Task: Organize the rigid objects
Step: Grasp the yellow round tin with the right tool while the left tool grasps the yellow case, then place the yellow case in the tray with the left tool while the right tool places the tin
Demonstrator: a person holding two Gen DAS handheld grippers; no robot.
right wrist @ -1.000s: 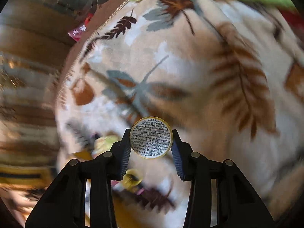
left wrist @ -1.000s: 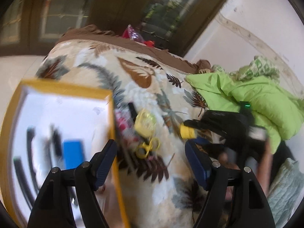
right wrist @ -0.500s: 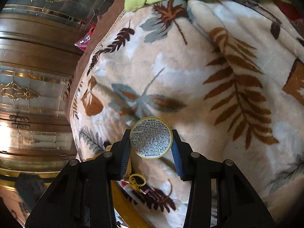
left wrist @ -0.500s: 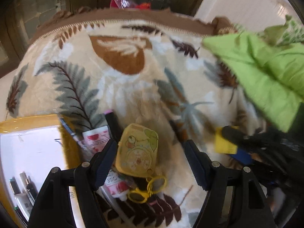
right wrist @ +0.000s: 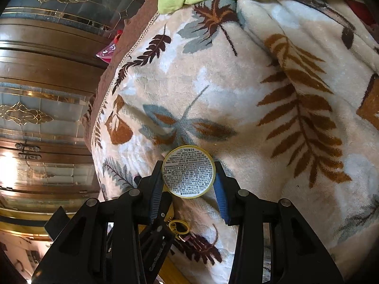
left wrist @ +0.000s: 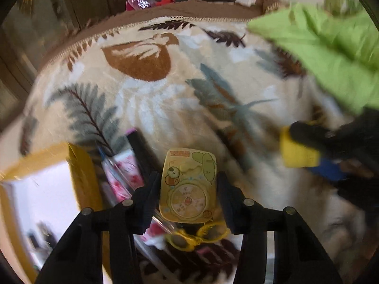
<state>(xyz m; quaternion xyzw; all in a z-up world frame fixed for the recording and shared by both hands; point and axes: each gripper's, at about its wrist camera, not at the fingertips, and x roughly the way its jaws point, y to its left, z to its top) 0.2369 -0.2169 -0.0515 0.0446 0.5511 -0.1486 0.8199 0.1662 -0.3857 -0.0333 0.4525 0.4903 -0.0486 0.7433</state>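
A yellow cartoon toy (left wrist: 188,184) with a round dial lies on the leaf-print blanket (left wrist: 154,99). My left gripper (left wrist: 188,189) points down over the toy. Its jaws are closing, and the pads meet the toy's two sides. Yellow toy glasses (left wrist: 196,236) lie just below the toy. My right gripper (right wrist: 188,177) is shut on a round gold-rimmed tin (right wrist: 188,171) with a printed label, held above the blanket. In the left wrist view, the tin (left wrist: 299,152) shows yellow at the right edge.
A yellow-rimmed tray (left wrist: 80,177) with a white floor and dark pens sits at the left. Pink sachets (left wrist: 123,172) and a black tube (left wrist: 139,149) lie between the tray and the toy. A green cloth (left wrist: 331,47) covers the blanket's far right. A wooden cabinet (right wrist: 47,71) stands beyond the bed.
My left gripper swung from the tray over to the yellow toy, came down, and its jaws narrowed onto the toy's sides. My right gripper keeps still with the tin.
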